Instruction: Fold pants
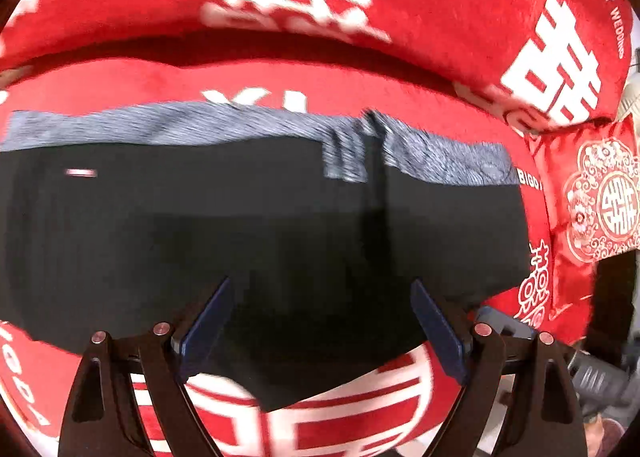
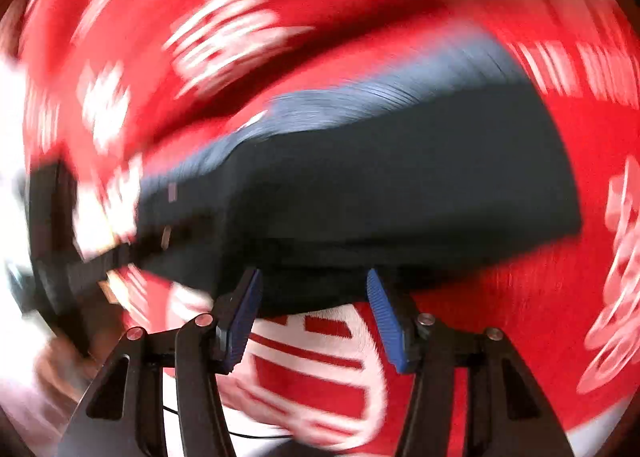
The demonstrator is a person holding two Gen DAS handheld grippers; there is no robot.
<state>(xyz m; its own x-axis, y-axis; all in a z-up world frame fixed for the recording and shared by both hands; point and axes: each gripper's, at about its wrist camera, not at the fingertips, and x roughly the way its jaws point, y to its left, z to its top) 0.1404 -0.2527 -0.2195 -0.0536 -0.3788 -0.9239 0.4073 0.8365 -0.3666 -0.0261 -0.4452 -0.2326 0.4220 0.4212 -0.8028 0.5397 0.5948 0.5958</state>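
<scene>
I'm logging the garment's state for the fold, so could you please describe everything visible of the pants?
The pants are black, of matte soft-looking fabric, with a heathered grey band along the far edge and a small pale tag. They lie flat, apparently already folded into a wide block, on red bedding printed with white characters. Both grippers are open at the near edge; neither visibly grips the cloth. The right view is motion-blurred.

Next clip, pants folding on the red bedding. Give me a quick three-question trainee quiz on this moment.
1. True or false: the left claw is shut on the pants.
2. What colour is the band along the far edge of the pants: A) grey, B) yellow, C) green?
3. Fill in: the pants lie on a ____ blanket with white characters.

Key: 1 false, both the left and the right claw stand open, holding nothing. 2 A. 3 red.
</scene>
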